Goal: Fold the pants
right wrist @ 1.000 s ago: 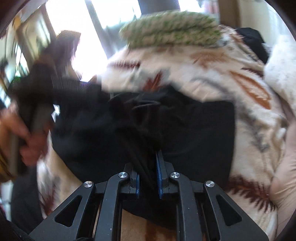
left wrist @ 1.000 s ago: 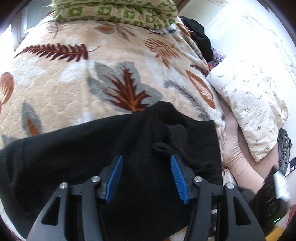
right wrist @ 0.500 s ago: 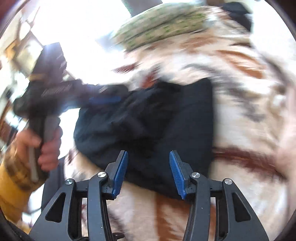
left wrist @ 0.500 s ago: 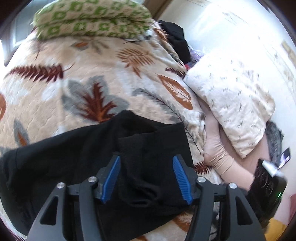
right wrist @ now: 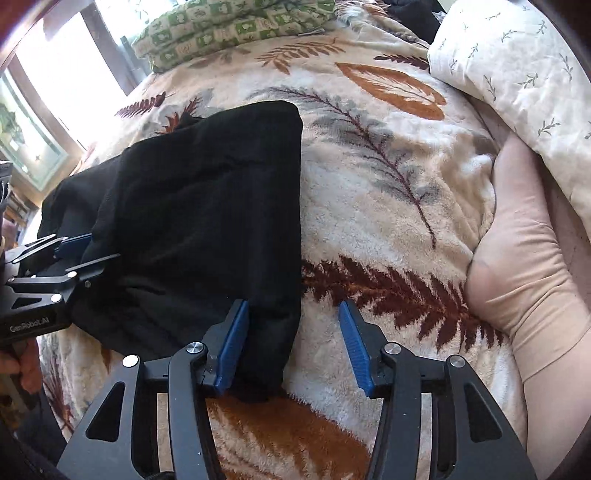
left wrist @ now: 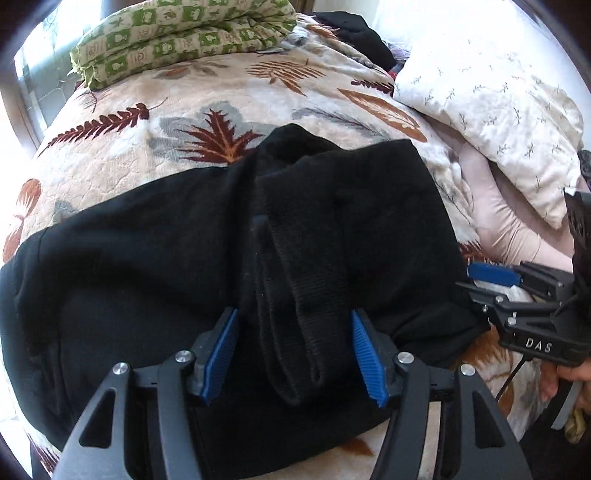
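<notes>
Black pants (left wrist: 184,258) lie partly folded across a leaf-print blanket (left wrist: 155,110) on a bed. My left gripper (left wrist: 294,350) is open, its blue pads either side of a ribbed strip of the pants (left wrist: 306,332). My right gripper (right wrist: 293,341) is open at the right edge of the pants (right wrist: 207,206), its left pad over the black cloth and its right pad over the blanket (right wrist: 369,206). Each gripper also shows in the other's view: the right one (left wrist: 491,275) at the pants' right side, the left one (right wrist: 74,251) at their left.
A folded green-patterned quilt (left wrist: 177,33) lies at the head of the bed. A white pillow (left wrist: 491,96) and a pink cloth (right wrist: 524,277) lie to the right. Dark clothes (left wrist: 358,33) sit at the back. A window (right wrist: 44,85) is on the left.
My right gripper let go of the pants, opened, and moved to their right edge. My left gripper stayed open and now straddles the ribbed strip. The pants lie flatter.
</notes>
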Demonstrator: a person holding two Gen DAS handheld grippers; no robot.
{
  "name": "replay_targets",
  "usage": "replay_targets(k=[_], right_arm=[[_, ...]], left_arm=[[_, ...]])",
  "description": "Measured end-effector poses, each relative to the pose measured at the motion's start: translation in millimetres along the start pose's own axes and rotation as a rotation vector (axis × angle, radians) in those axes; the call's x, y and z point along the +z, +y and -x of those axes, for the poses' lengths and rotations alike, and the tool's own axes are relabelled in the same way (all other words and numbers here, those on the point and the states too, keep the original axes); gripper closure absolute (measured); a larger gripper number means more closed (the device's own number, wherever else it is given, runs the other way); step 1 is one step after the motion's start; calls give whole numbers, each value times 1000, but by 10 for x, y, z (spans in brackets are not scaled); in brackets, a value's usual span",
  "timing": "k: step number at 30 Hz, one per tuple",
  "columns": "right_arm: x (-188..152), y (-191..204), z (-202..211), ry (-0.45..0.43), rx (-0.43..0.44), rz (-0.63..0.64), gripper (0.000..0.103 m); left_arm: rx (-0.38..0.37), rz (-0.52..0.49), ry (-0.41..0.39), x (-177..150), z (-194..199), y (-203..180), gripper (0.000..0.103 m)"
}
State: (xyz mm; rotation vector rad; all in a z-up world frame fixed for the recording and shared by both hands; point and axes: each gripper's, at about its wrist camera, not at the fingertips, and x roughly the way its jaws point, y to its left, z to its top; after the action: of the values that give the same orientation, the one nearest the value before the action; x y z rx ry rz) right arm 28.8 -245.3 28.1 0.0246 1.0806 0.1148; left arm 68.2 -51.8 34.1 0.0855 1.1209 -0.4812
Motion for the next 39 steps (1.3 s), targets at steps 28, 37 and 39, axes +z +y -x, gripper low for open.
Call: replay_targets(k=[28,37,39], right_arm=[[22,355,199,-104,93,50,48],[-148,572,34,-77,-28,201,47],[-164,581,44,-82,-36,213,46]], left_arm=[[-71,217,-2,273,27,238,39],[94,52,-17,62,-32,42,38],[102,42,-23,52,-12,44,38]])
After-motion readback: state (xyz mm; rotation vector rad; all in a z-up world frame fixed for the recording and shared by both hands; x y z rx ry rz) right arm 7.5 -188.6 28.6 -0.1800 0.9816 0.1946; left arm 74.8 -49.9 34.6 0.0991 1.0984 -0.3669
